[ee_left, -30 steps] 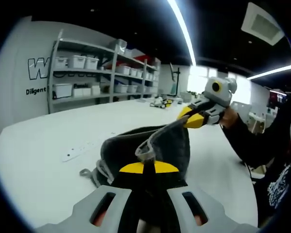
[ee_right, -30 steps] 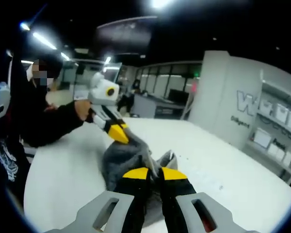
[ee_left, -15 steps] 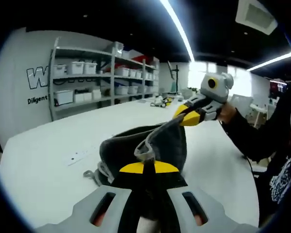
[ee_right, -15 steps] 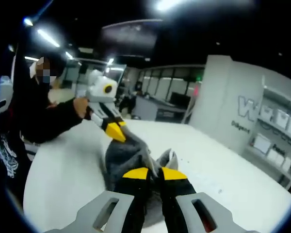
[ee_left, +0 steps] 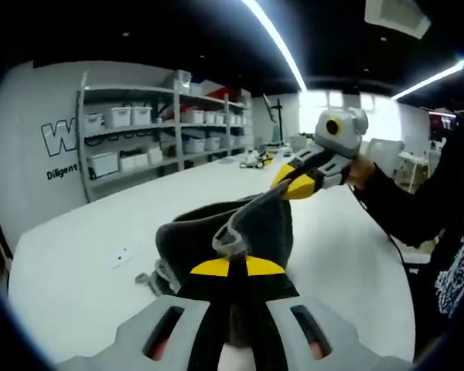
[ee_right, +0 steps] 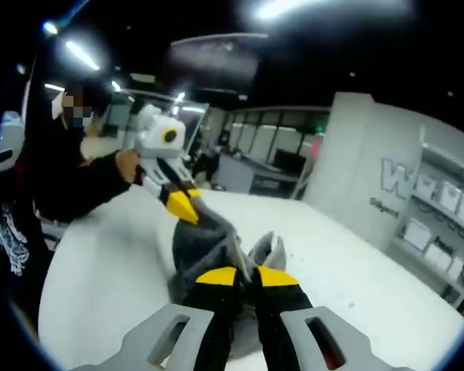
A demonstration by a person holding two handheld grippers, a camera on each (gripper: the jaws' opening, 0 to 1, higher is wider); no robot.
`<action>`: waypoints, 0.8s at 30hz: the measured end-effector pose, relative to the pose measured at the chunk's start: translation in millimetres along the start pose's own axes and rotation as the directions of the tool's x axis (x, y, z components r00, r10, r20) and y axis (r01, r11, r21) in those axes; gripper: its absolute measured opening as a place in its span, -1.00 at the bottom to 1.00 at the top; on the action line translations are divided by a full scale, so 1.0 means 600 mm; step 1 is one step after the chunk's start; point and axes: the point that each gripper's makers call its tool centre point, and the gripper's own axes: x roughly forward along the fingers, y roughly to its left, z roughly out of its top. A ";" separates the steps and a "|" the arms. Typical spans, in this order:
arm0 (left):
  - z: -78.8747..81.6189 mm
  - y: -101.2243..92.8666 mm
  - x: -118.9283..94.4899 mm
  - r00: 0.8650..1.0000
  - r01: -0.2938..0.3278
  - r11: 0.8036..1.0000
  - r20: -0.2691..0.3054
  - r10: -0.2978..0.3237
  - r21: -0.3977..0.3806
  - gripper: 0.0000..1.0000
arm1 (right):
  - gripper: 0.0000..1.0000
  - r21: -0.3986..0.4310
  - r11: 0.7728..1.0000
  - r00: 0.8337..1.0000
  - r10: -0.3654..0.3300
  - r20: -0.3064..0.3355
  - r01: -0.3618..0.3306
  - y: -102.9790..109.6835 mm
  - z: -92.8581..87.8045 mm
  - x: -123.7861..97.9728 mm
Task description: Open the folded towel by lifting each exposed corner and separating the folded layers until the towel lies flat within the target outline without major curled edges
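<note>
Towel (ee_left: 240,232), dark grey, raised in a bunch over the white table (ee_left: 85,286), near corner pinched in the closed left gripper (ee_left: 229,267), far corner clamped by the right gripper (ee_left: 294,185), storage shelves (ee_left: 155,124) far left.

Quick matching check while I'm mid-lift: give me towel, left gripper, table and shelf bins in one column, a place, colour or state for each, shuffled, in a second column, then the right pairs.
Things:
1. towel
2. left gripper
3. table
4. shelf bins

Descriptions:
A. white, on the rack by the wall
B. shut on a corner of the cloth
C. dark grey, bunched and lifted
D. broad white surface

Pairs: 1-C, 2-B, 3-D, 4-A
</note>
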 end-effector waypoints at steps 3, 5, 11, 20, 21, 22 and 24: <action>-0.004 0.003 0.001 1.000 -0.005 1.000 0.006 0.005 -0.016 -0.95 | -0.92 -0.002 1.000 1.000 -0.001 -0.001 0.001 0.006 0.000 -0.001; -0.007 0.004 0.000 1.000 -0.007 1.000 0.007 0.007 -0.026 -0.95 | -0.92 -0.005 1.000 1.000 -0.002 -0.003 0.002 0.010 -0.002 -0.001; -0.007 -0.005 -0.009 1.000 -0.011 1.000 0.018 0.011 -0.023 -0.95 | -0.92 -0.023 1.000 1.000 0.004 0.005 -0.004 0.022 0.002 -0.005; -0.008 -0.023 -0.024 1.000 -0.019 1.000 0.024 0.019 0.004 -0.95 | -0.92 -0.027 1.000 1.000 0.006 0.011 -0.006 0.034 0.004 -0.012; -0.009 -0.024 -0.025 0.999 -0.021 1.000 0.025 0.020 0.005 -0.95 | -0.92 -0.026 1.000 1.000 0.006 0.013 -0.005 0.036 0.004 -0.014; -0.009 -0.025 -0.026 0.999 -0.021 1.000 0.025 0.021 0.006 -0.95 | -0.92 -0.025 1.000 1.000 0.005 0.015 -0.005 0.038 0.004 -0.015; -0.010 -0.029 -0.028 1.000 -0.018 1.000 0.024 0.018 0.010 -0.95 | -0.92 -0.025 1.000 1.000 0.004 0.017 -0.004 0.045 0.003 -0.017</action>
